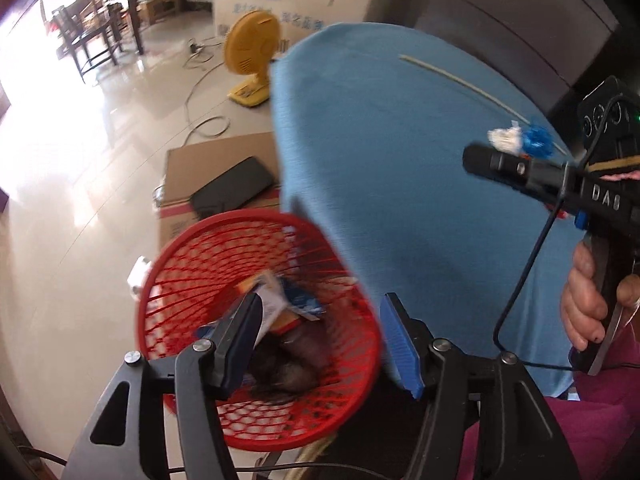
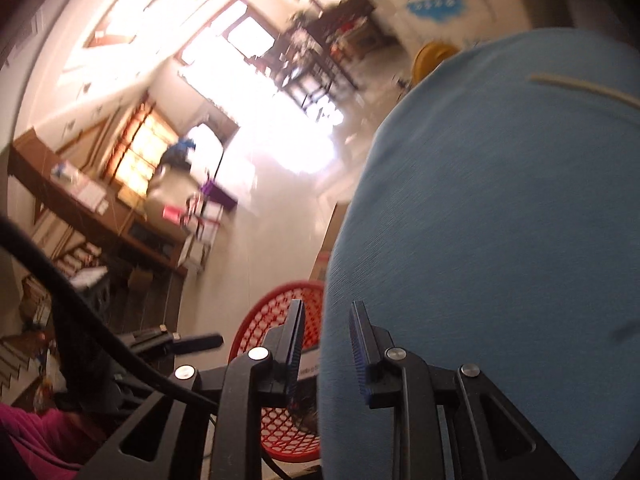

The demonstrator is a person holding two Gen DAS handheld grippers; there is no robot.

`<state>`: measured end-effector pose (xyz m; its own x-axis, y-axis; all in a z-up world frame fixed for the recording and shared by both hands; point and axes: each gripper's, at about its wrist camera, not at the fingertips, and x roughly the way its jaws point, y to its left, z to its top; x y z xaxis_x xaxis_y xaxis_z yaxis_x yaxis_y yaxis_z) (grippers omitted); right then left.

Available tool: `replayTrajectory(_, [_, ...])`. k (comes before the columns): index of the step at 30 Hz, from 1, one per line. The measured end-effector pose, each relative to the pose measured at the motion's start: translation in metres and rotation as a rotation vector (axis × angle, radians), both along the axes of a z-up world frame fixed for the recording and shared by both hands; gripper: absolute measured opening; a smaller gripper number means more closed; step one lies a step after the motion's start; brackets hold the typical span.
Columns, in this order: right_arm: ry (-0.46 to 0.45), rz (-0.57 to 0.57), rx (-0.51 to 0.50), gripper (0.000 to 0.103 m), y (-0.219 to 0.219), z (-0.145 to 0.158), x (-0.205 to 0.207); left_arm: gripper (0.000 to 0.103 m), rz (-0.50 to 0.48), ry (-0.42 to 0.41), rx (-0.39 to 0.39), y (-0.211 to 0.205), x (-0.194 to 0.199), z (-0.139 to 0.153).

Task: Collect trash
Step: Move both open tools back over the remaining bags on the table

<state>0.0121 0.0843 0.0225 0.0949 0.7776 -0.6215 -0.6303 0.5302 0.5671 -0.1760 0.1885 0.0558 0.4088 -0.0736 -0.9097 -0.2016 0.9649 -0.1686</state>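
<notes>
A red mesh basket (image 1: 188, 264) stands on the floor beside a table with a blue cloth (image 1: 400, 168). It holds wrappers and dark scraps (image 1: 288, 308). My left gripper (image 1: 320, 320) is open and empty, above the basket's rim. My right gripper (image 1: 474, 158) hovers over the cloth at the right, near a white and blue crumpled scrap (image 1: 520, 140) and a thin pale stick (image 1: 460, 80). In the right wrist view, the right gripper (image 2: 326, 322) is open and empty over the cloth's edge (image 2: 480, 240), with the basket (image 2: 276, 312) below.
A cardboard box (image 1: 192, 176) with a dark flat object lies behind the basket. A yellow fan (image 1: 250, 56) and a cable are on the tiled floor. Chairs and a table stand far left. A dark cabinet is behind the table.
</notes>
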Motion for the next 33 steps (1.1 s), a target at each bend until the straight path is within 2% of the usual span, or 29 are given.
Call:
replayTrajectory(2, [-0.024,-0.054,0.023,0.030,-0.028,0.014,0.002,0.062,-0.030,-0.015,0.000,-0.016,0.003,0.003])
replayTrajectory(3, [-0.040,-0.085,0.032,0.036,-0.044,0.020,0.003,0.062,-0.045,-0.024,0.000,-0.024,0.003,0.005])
replayTrajectory(5, [-0.073,-0.144,0.040,0.057,-0.076,0.033,0.002,0.062,-0.070,-0.040,0.000,-0.042,0.006,0.009])
replayTrajectory(6, [-0.086,-0.178,0.047,0.077,-0.093,0.039,0.001,0.062,-0.083,-0.051,-0.001,-0.051,0.006,0.011])
replayTrajectory(9, [-0.159,-0.303,0.106,0.077,-0.150,0.060,-0.008,0.062,-0.122,-0.079,-0.005,-0.073,0.008,0.019])
replayTrajectory(15, [-0.286,-0.508,0.098,0.077,-0.245,0.096,-0.031,0.062,-0.230,-0.155,0.018,-0.123,0.019,0.044])
replayTrajectory(20, [-0.323,-0.730,0.093,0.075,-0.331,0.110,-0.062,0.062,-0.333,-0.221,0.046,-0.169,0.037,0.064])
replayTrajectory(22, [-0.328,-0.802,0.093,0.071,-0.354,0.114,-0.076,0.063,-0.367,-0.235,0.053,-0.183,0.040,0.067])
replayTrajectory(27, [-0.273,-0.982,0.067,0.057,-0.417,0.102,-0.098,0.063,-0.428,-0.238,0.064,-0.209,0.055,0.069])
replayTrajectory(30, [-0.200,-1.026,0.083,0.057,-0.433,0.089,-0.096,0.063,-0.428,-0.238,0.082,-0.212,0.066,0.070])
replayTrajectory(33, [-0.148,-1.023,0.090,0.057,-0.436,0.076,-0.089,0.063,-0.392,-0.218,0.080,-0.204,0.085,0.068])
